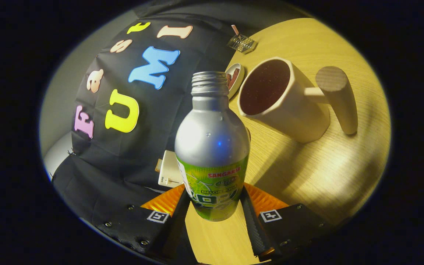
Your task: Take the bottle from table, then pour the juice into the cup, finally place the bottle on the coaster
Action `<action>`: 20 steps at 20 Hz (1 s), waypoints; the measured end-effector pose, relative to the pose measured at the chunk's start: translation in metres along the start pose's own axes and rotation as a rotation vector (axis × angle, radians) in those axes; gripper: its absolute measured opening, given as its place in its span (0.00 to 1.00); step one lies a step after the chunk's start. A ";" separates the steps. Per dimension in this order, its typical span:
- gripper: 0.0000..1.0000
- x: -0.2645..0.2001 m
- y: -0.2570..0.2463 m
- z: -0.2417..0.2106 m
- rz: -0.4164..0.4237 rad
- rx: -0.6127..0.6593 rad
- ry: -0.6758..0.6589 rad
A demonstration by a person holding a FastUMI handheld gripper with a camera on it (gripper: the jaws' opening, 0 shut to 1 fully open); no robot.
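Hand-held gripper (214,208): fingers clamp silver aluminium bottle with green label (212,147), uncapped, lifted off wooden desk (326,173). Step: carrying. Next: tilt over beige faceted cup (282,103).

bottle (212,147): silver aluminium body, green label round the lower half, threaded neck, cap off. Held between the gripper (214,209) fingers, one on each side of the label, both pressing on it. Base off the table (326,173), neck tipped toward the cup.
cup (285,99): cream, faceted walls, thick peg-like handle with a round flat end. Lies beyond the bottle, mouth facing it; dark reddish fill inside.
coaster (234,77): small round pale dish with a brownish centre, just behind the cup, partly hidden by the bottle neck.
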State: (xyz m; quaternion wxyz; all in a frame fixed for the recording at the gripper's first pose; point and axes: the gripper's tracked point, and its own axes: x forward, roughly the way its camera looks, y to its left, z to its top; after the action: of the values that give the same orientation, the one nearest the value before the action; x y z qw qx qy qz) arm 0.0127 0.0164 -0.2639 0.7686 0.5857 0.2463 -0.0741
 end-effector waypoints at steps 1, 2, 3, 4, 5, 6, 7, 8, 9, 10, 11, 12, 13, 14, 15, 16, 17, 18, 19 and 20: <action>0.75 0.001 0.001 0.001 0.005 0.027 0.002; 0.75 0.002 0.004 0.001 0.010 0.048 0.004; 0.75 0.001 0.006 0.002 0.015 0.072 0.003; 0.75 0.002 0.008 0.004 0.024 0.098 0.000; 0.75 0.002 0.011 0.005 0.034 0.120 -0.003; 0.75 0.002 0.014 0.006 0.044 0.144 -0.007; 0.75 0.002 0.016 0.006 0.049 0.166 -0.009; 0.75 0.003 0.017 0.006 0.053 0.186 -0.007; 0.75 0.002 0.019 0.006 0.058 0.211 -0.003; 0.75 0.003 0.020 0.005 0.062 0.231 0.001; 0.75 0.003 0.020 0.003 0.059 0.250 0.006; 0.75 0.003 0.018 0.002 0.053 0.261 0.008; 0.75 0.002 0.019 0.002 0.049 0.275 0.009; 0.75 0.001 0.020 0.002 0.051 0.292 0.009; 0.75 0.001 0.021 0.004 0.057 0.312 0.008; 0.75 0.000 0.024 0.005 0.069 0.344 0.004; 0.75 0.000 0.028 0.006 0.083 0.369 0.004; 0.75 0.001 0.032 0.005 0.094 0.394 0.008; 0.75 0.001 0.034 0.004 0.098 0.408 0.013; 0.75 0.002 0.036 0.004 0.101 0.420 0.016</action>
State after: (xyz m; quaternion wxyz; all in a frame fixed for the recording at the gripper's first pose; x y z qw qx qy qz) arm 0.0299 0.0243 -0.2333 0.6305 0.7452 0.2016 -0.0805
